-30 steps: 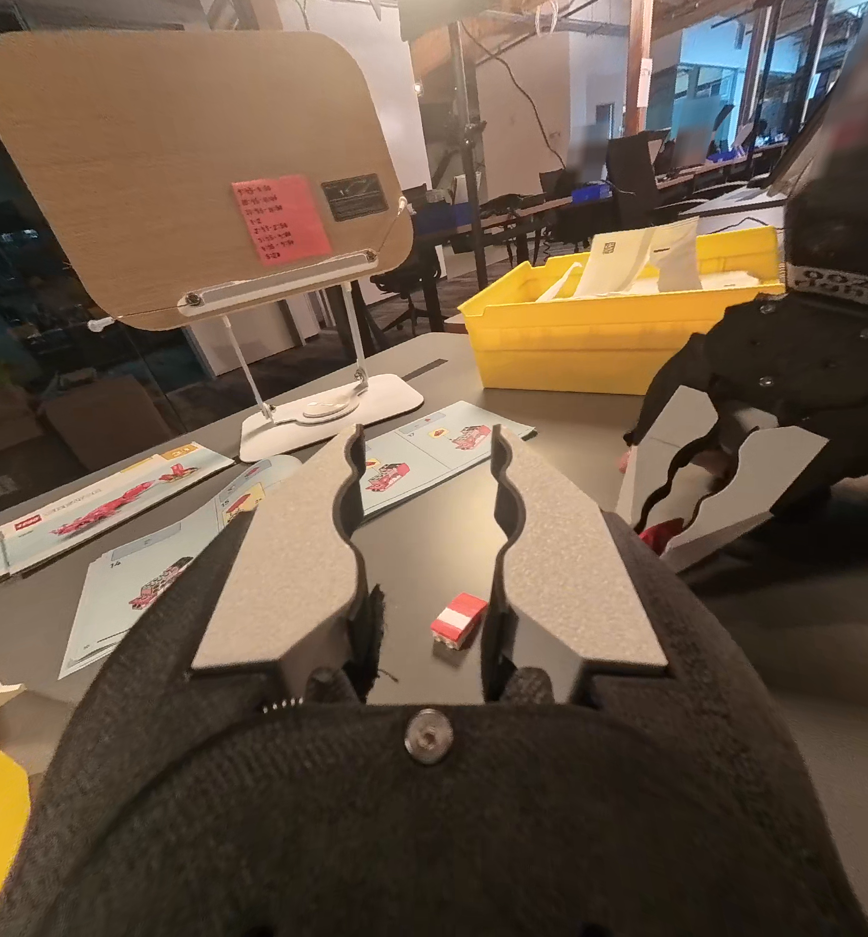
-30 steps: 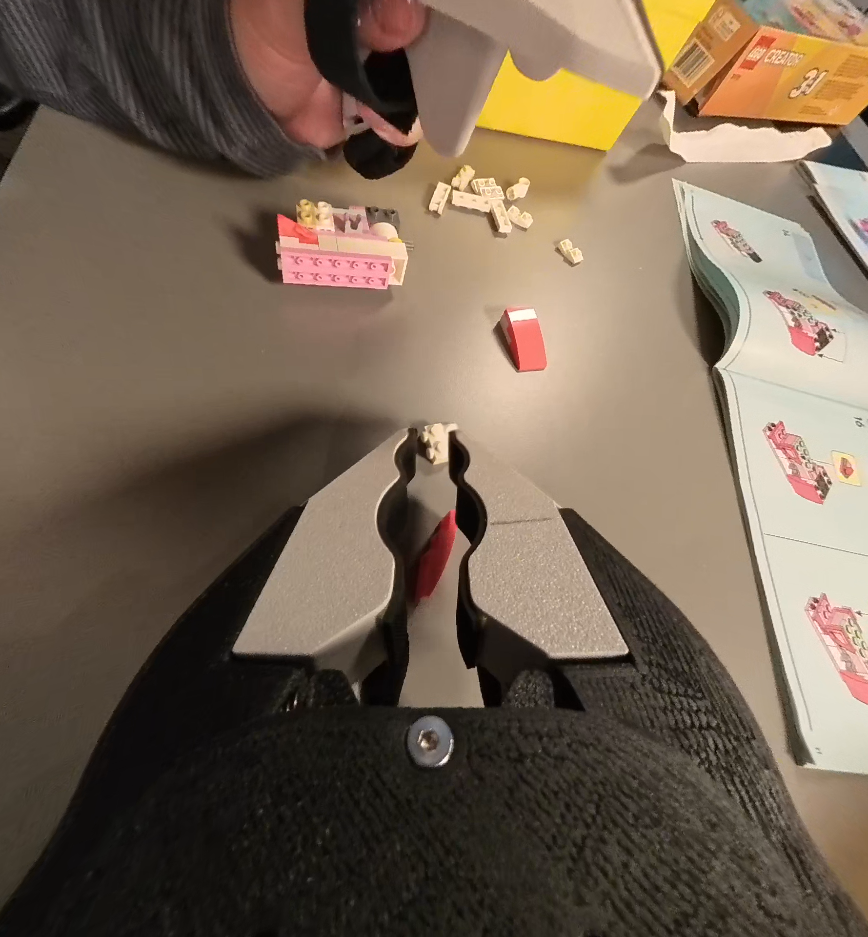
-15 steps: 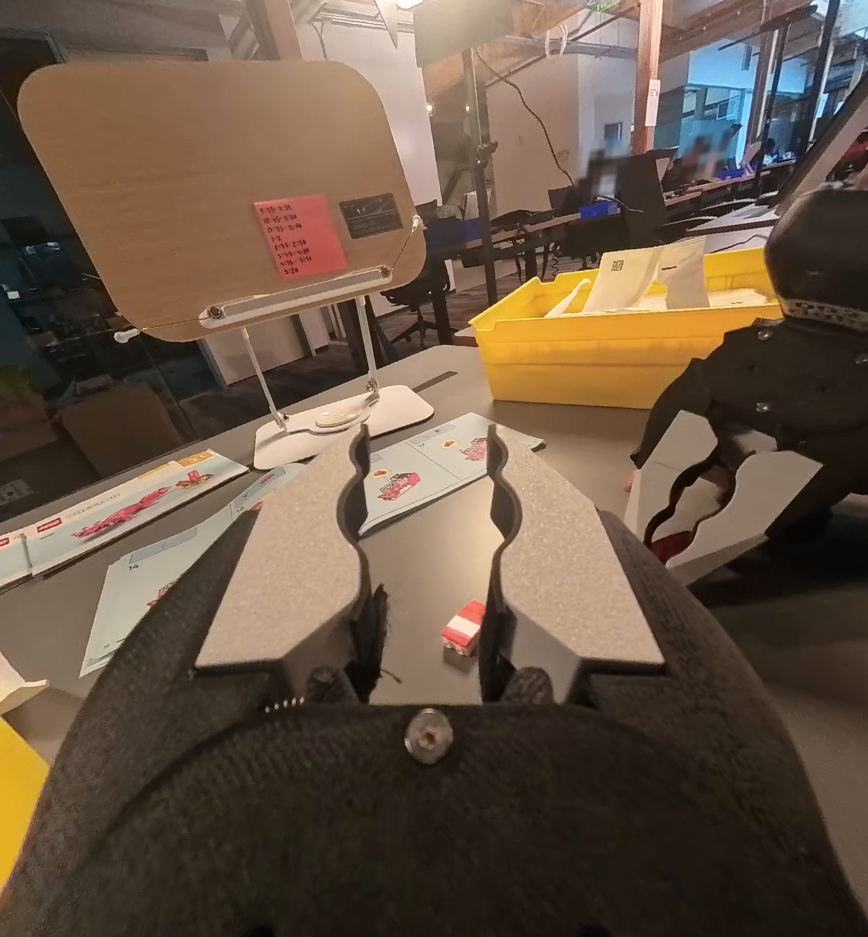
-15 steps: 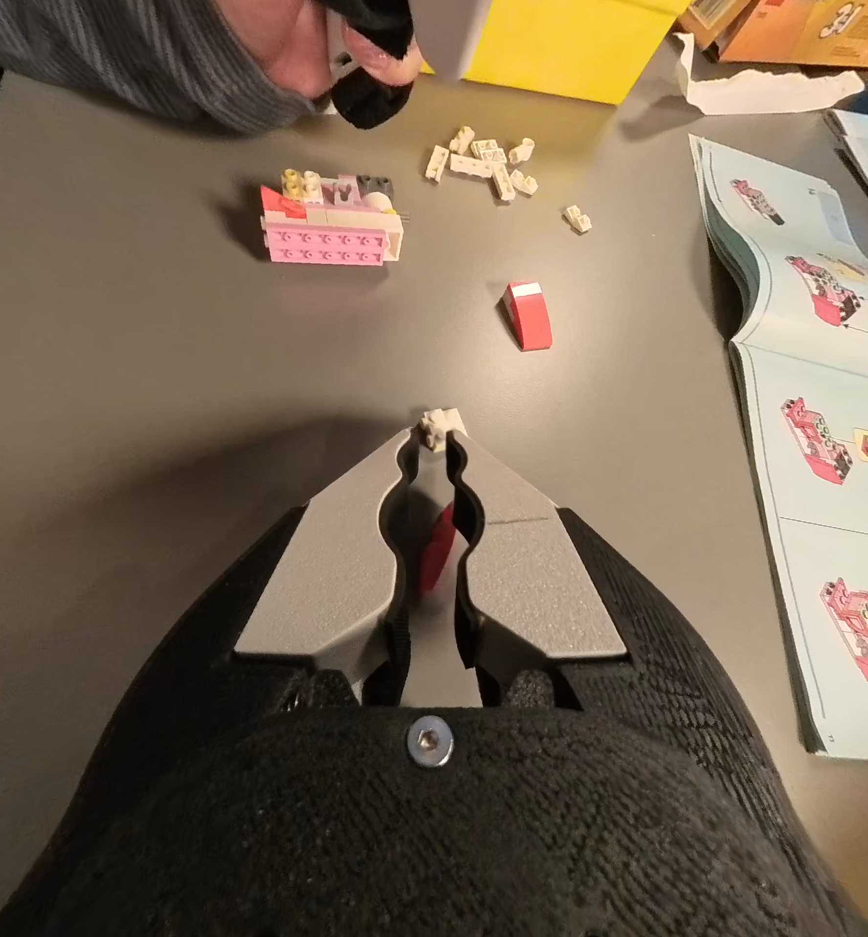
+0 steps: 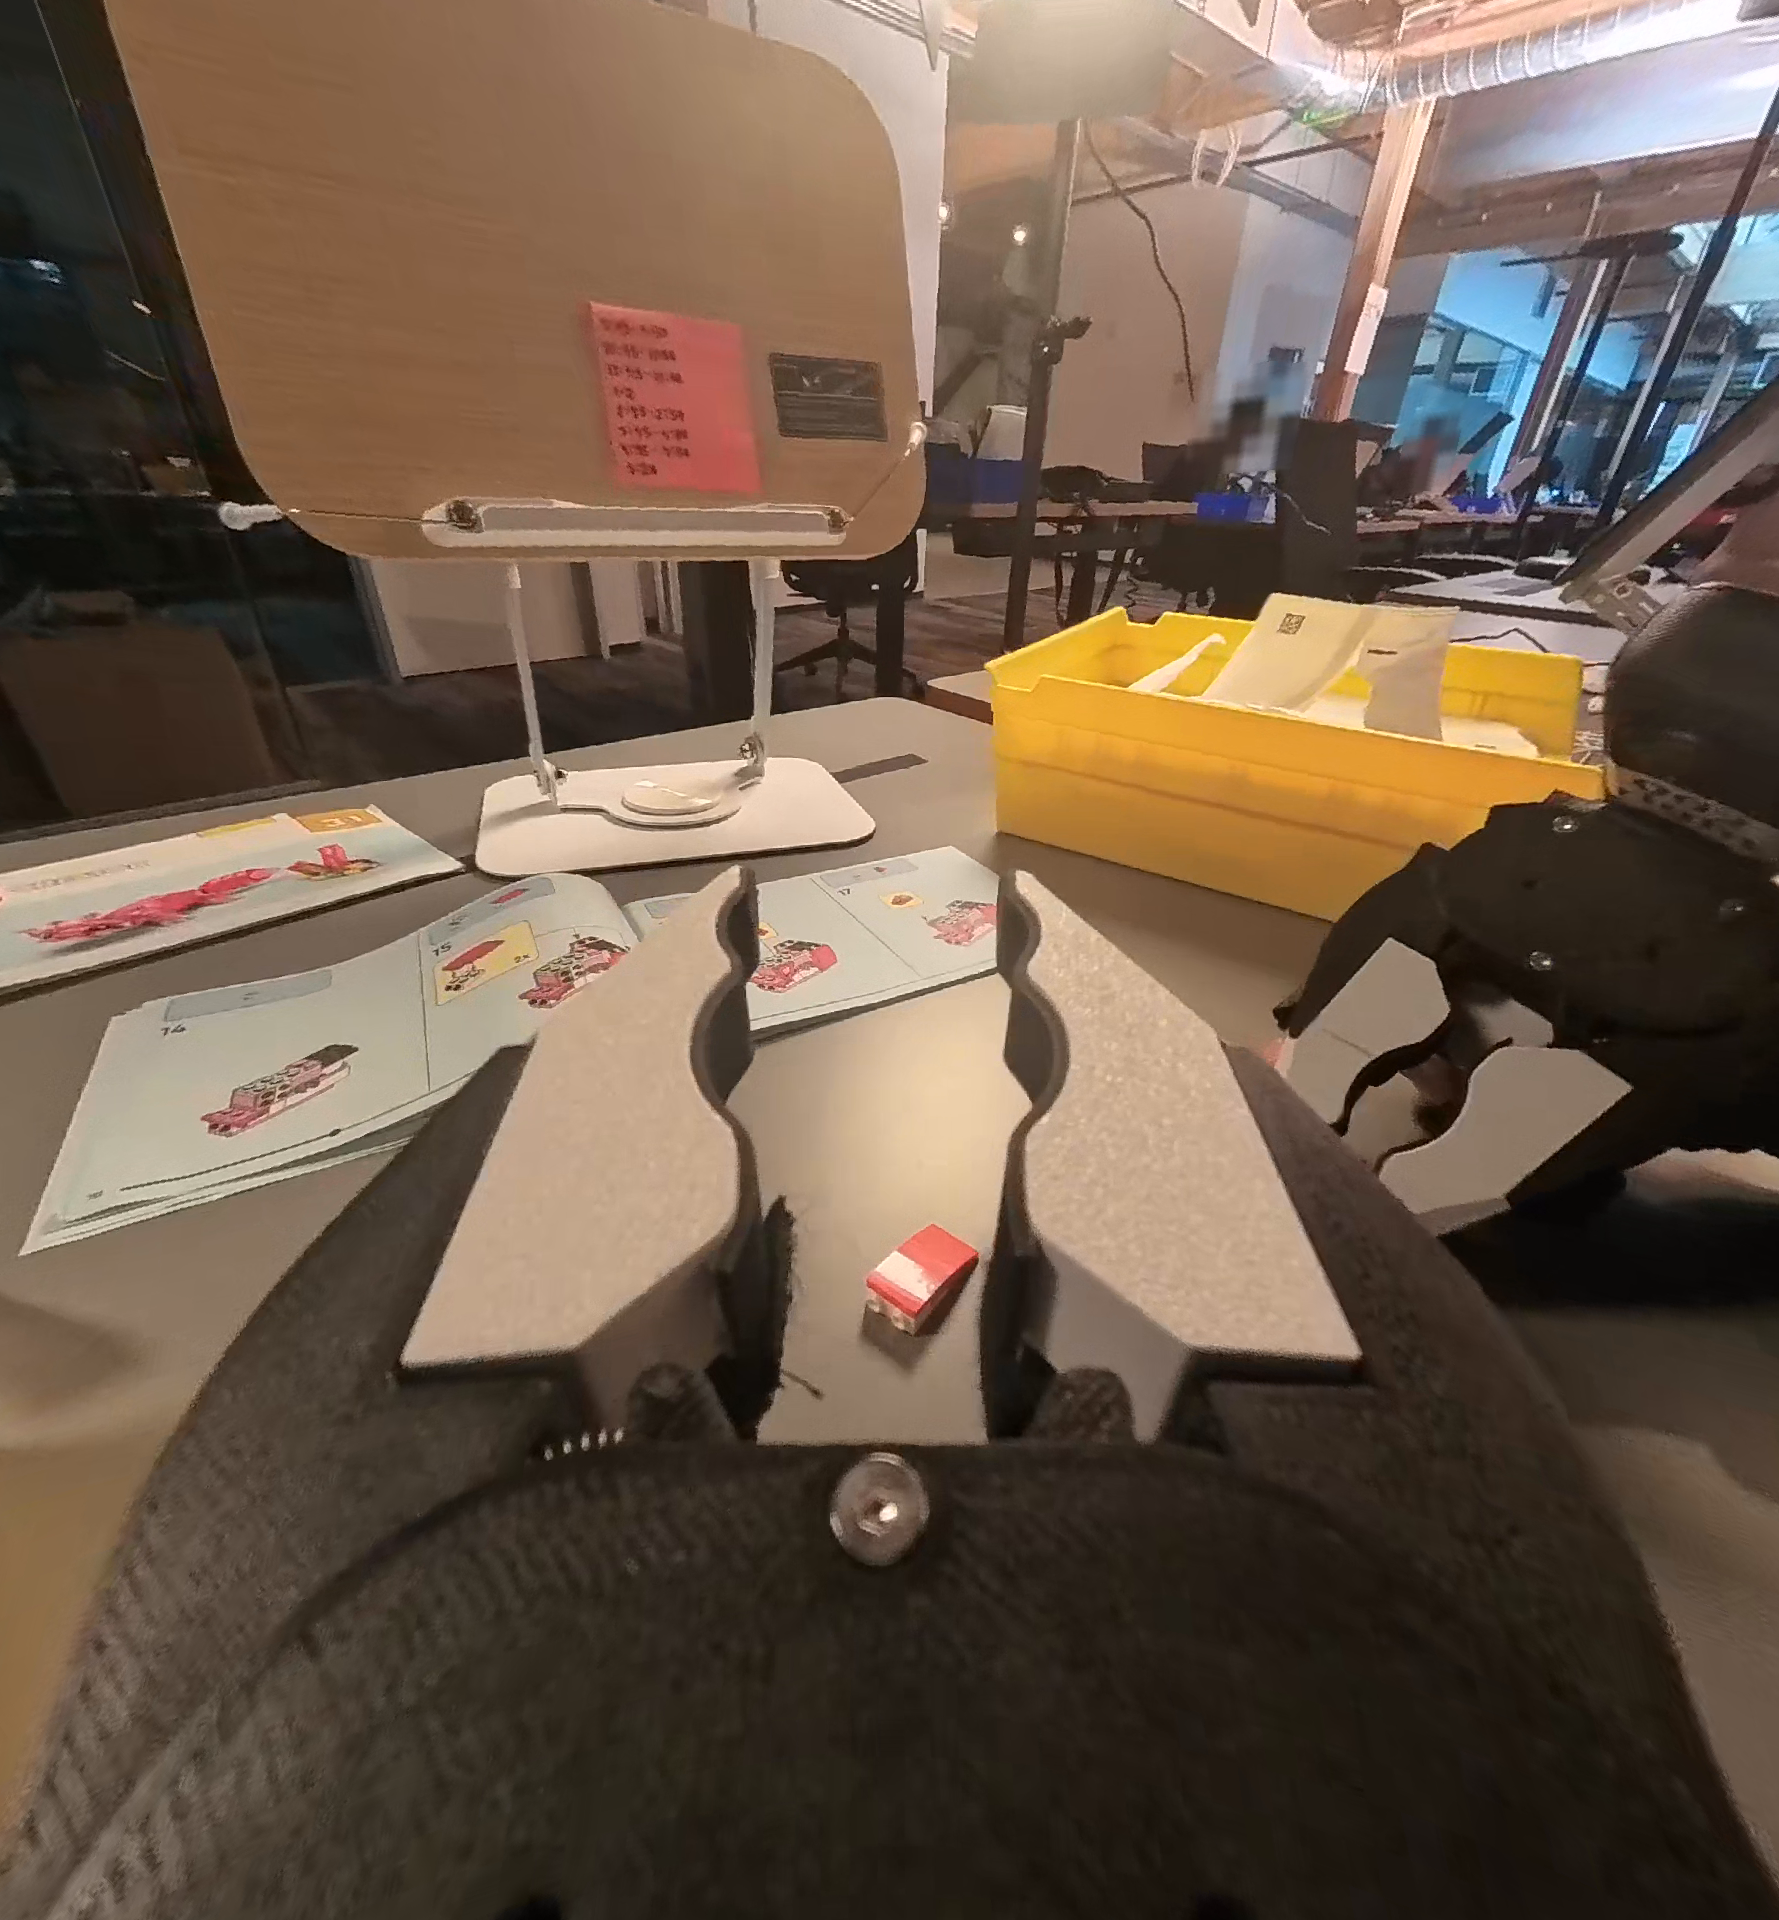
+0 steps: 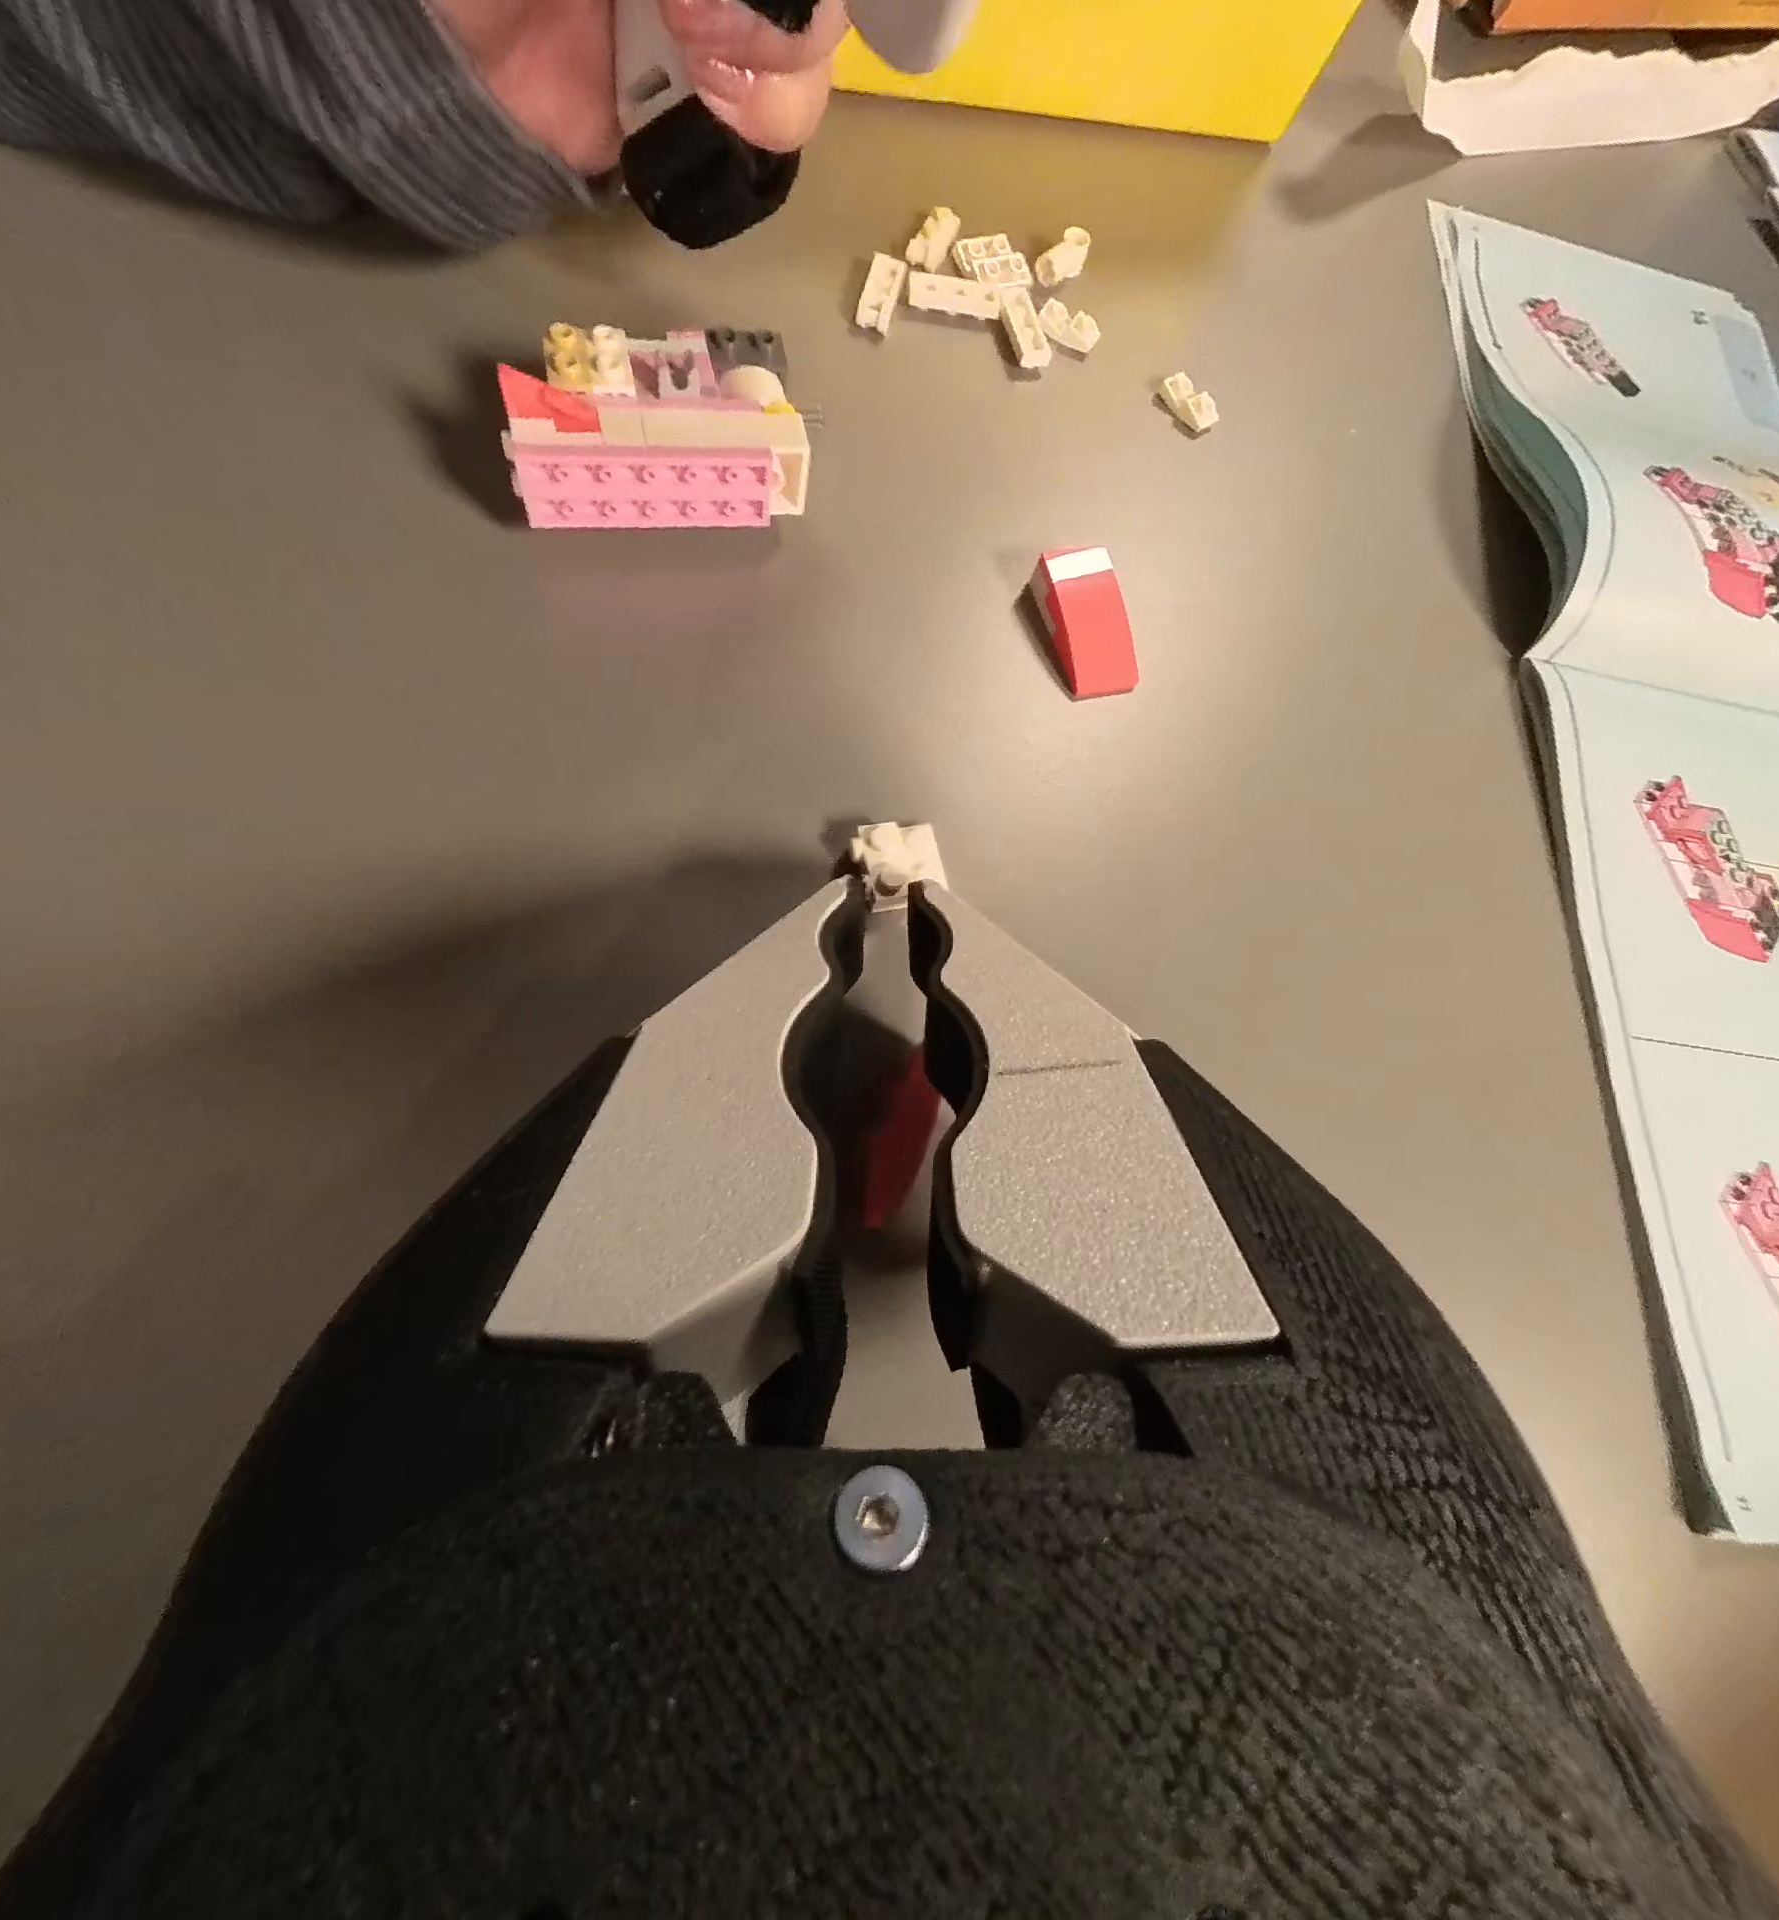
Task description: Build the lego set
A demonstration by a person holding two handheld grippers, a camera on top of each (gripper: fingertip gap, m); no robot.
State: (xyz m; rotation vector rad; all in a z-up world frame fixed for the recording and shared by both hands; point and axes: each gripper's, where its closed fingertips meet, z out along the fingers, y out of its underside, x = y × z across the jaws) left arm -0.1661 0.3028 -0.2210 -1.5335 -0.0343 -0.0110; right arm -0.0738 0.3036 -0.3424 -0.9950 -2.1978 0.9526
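Note:
My left gripper (image 5: pixel 877 914) is open and holds nothing. It hovers over the grey table (image 5: pixel 1695 1455). A small red-and-white sloped brick (image 5: pixel 921 1273) lies on the table under the gap between its fingers, touching neither. The same brick (image 6: pixel 1082 618) shows in the right wrist view. My right gripper (image 6: pixel 887 894) is shut on a small white brick (image 6: pixel 897 850), pinched at the very fingertips. A blurred red piece (image 6: pixel 900 1143) shows in the gap behind the tips; I cannot tell whether it is held. A pink brick build (image 6: pixel 656 436) lies ahead to the left.
Several loose white bricks (image 6: pixel 978 291) lie beyond the build. Open instruction booklets (image 6: pixel 1695 831) lie to the right. A yellow bin (image 5: pixel 1228 821) and a wooden book stand (image 5: pixel 552 260) stand at the back. A person's hand (image 6: pixel 636 73) holds the left gripper. My right fingertips sit around 15 cm from my left ones. The right tips stand about 5 cm off the blurred red piece (image 6: pixel 900 1143).
My right fingers have closed a little tighter on the white brick, which has stayed at the tips. My left gripper has swung to the left and its jaws have narrowed slightly.

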